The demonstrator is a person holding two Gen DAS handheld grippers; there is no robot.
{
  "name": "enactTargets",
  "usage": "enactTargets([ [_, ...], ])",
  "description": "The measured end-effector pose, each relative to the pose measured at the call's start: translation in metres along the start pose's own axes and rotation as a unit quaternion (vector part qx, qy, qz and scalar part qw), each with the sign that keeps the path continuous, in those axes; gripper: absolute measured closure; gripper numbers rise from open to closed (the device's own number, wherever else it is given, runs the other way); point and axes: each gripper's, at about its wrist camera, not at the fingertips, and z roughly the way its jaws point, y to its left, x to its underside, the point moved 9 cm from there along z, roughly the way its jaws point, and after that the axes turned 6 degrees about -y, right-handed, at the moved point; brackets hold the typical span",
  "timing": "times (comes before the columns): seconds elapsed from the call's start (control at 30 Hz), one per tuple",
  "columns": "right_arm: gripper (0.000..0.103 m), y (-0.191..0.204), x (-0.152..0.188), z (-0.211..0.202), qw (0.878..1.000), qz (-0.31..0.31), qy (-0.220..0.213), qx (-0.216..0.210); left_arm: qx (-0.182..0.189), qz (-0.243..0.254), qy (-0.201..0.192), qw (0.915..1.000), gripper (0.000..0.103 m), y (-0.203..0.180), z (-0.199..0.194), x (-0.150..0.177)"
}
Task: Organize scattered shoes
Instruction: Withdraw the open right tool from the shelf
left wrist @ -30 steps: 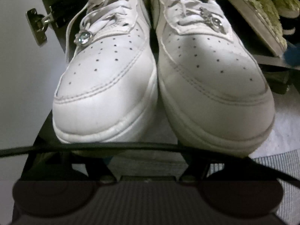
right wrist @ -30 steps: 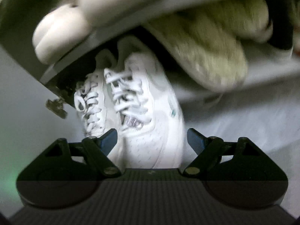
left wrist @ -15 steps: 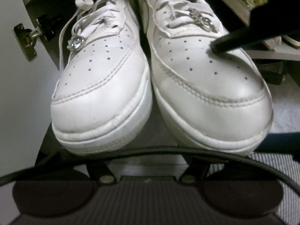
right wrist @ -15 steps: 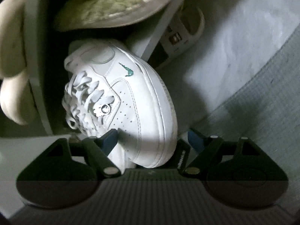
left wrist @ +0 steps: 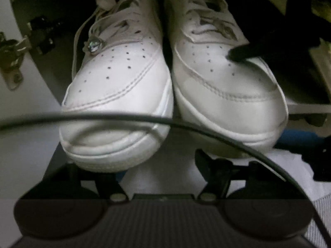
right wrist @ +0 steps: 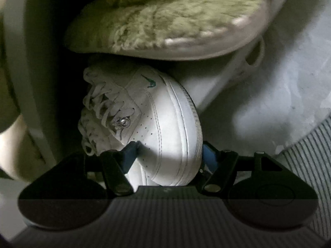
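In the left wrist view, two white sneakers stand side by side in a dark shoe-rack compartment with their toes toward the camera and their sides touching. These are the left-hand sneaker (left wrist: 118,95) and the right-hand sneaker (left wrist: 225,95). The left gripper (left wrist: 151,165) sits low in front of them with its jaws open. The left-hand sneaker's toe overhangs and hides one finger, while the other finger (left wrist: 203,161) stands clear below the gap between the two shoes, pressing on nothing. A black cable (left wrist: 144,117) curves across the toes. A metal hinge (left wrist: 12,62) shows at the left edge on a pale door. A dark fingertip (left wrist: 238,54) reaches in from the right and rests on the right-hand sneaker's toe box. A grey shelf board (left wrist: 306,106) lies beside that shoe. The right wrist view is rolled, so the same sneaker (right wrist: 165,128) appears on its side, with a green mark near its heel. The right gripper (right wrist: 169,155) has its jaws closed on the toe, one blue pad (right wrist: 129,153) on the upper and the other against the sole. The other sneaker's laces (right wrist: 89,128) show behind it. A fuzzy green slipper (right wrist: 165,20) sits on the next shelf, and a striped mat (right wrist: 310,148) lies on the pale floor.
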Motion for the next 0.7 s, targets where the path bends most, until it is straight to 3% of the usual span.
enactTargets([
  [0.03, 0.031, 0.001, 0.000, 0.000, 1.000, 0.000, 0.000, 0.000, 0.000, -0.004, 0.003, 1.0000, 0.031, 0.002, 0.002, 0.002],
  [0.13, 0.032, 0.003, 0.001, -0.003, 1.000, -0.001, -0.002, 0.003, -0.002, -0.003, -0.001, 1.0000, 0.014, 0.004, -0.008, 0.016],
  [0.27, 0.033, 0.017, 0.013, -0.027, 0.999, -0.041, 0.000, 0.000, 0.022, -0.008, 0.015, 0.9996, 0.014, -0.002, -0.043, 0.046],
  [0.4, 0.033, 0.034, 0.030, -0.063, 0.995, -0.096, -0.003, 0.014, 0.060, -0.002, 0.053, 0.9968, 0.014, -0.018, -0.102, 0.092],
  [0.6, 0.033, 0.059, 0.025, -0.127, 0.987, -0.152, -0.024, 0.046, 0.111, 0.031, 0.095, 0.9888, 0.014, -0.069, -0.202, 0.124],
  [0.63, 0.033, 0.063, 0.022, -0.139, 0.985, -0.163, -0.028, 0.050, 0.119, 0.041, 0.101, 0.9869, 0.014, -0.069, -0.239, 0.126],
  [0.7, 0.033, 0.081, 0.015, -0.172, 0.979, -0.194, -0.037, 0.059, 0.138, 0.048, 0.109, 0.9833, 0.014, -0.054, -0.272, 0.090],
])
